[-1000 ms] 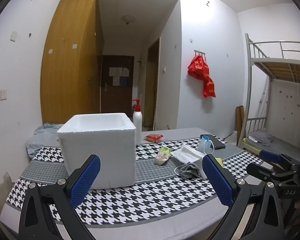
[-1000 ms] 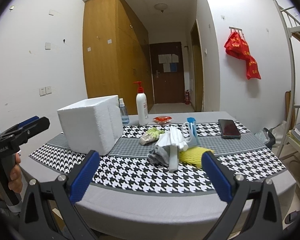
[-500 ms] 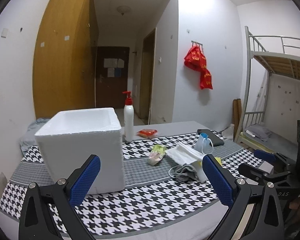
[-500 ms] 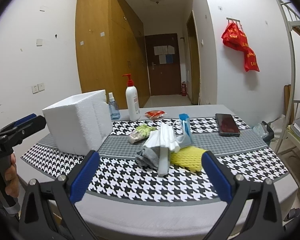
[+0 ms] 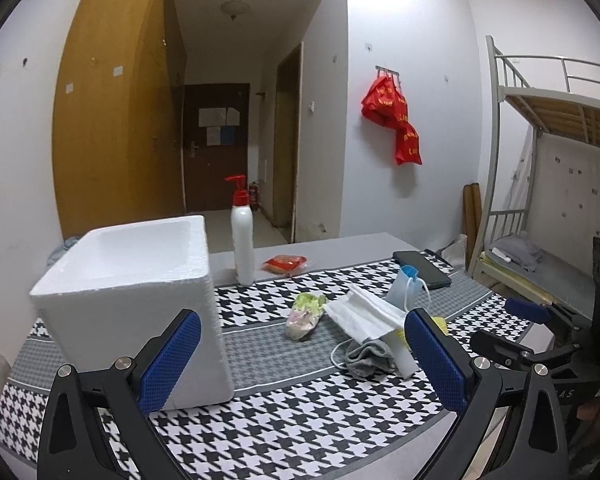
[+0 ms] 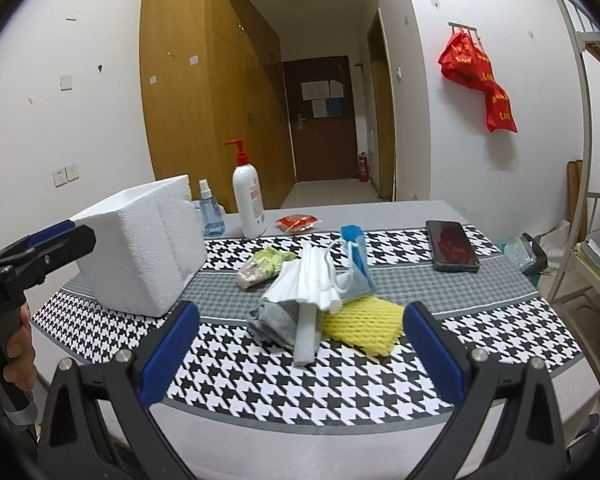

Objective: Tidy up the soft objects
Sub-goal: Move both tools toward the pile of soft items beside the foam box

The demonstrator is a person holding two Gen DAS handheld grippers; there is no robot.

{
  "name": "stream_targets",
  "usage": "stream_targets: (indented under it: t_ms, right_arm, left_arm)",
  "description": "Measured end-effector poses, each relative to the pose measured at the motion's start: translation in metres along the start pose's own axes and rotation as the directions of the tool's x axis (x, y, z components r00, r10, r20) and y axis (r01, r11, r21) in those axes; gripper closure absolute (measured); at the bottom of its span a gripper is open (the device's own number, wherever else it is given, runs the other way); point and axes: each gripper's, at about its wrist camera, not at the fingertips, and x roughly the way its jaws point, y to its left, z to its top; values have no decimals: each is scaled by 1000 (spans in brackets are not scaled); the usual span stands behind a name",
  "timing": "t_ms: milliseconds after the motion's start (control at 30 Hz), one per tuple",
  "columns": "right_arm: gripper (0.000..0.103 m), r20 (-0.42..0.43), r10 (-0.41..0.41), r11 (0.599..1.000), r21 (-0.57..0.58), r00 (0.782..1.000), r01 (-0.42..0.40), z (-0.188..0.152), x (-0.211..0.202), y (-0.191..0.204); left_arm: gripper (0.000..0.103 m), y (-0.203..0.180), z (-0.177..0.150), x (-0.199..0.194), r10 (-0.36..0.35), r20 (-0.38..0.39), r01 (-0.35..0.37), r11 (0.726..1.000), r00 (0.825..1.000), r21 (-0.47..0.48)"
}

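A pile of soft things lies mid-table: white face masks point(image 6: 312, 280), a blue mask point(image 6: 356, 256), a grey cloth point(image 6: 276, 322), a yellow foam net point(image 6: 364, 322), a white foam strip point(image 6: 306, 334) and a green-pink bundle point(image 6: 264, 266). The pile also shows in the left wrist view point(image 5: 368, 316). A white foam box point(image 5: 136, 296), open on top, stands at the left. My left gripper point(image 5: 300, 360) is open and empty at the table's front, beside the box. My right gripper point(image 6: 300, 350) is open and empty, in front of the pile.
A pump bottle point(image 6: 249, 196), a blue spray bottle point(image 6: 211, 212) and a red packet point(image 6: 298, 222) stand at the back of the houndstooth tablecloth point(image 6: 340, 380). A black phone point(image 6: 452, 245) lies at the right. A bunk bed point(image 5: 548, 152) stands to the right.
Both grippers have moved forward, closer to the table. The left view has swung so the box sits further left. Both jaws stay open.
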Motion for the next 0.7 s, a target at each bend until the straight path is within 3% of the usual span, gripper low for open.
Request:
stream_targets:
  t_ms: [700]
  right_arm:
    - [0, -97, -54, 998, 17, 994, 56, -6, 37, -40]
  left_arm:
    - [1, -31, 4, 70, -55, -126, 59, 998, 991, 31]
